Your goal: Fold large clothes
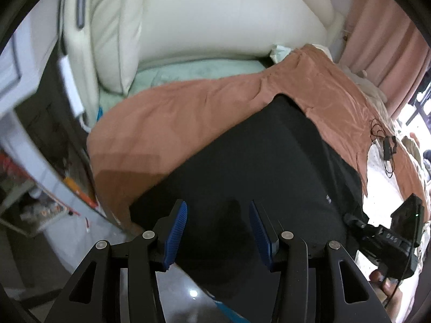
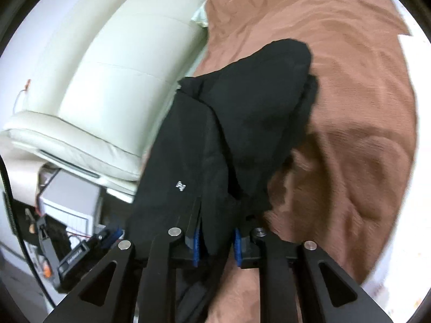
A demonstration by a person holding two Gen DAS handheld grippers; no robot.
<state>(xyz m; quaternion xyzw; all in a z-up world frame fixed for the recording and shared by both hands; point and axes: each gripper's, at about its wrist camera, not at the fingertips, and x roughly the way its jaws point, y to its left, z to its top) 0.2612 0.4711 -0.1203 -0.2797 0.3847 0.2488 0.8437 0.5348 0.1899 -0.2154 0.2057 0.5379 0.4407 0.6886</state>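
The large black fabric garment [image 2: 242, 113] lies on a rust-brown velvety bed cover [image 2: 350, 107], bunched toward twelve o'clock in the right wrist view. The right tongs [image 2: 215, 245] are clenched on its near edge (a small white logo [image 2: 181, 186] shows at ten o'clock of them). The left tongs [image 1: 218, 231] hang released above the cloth, a cream leather headboard [image 1: 215, 13] at twelve o'clock.

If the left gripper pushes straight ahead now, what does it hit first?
Most likely the black garment, which fills the view directly ahead of the open left gripper; the brown blanket lies beyond it. Depth is unclear.
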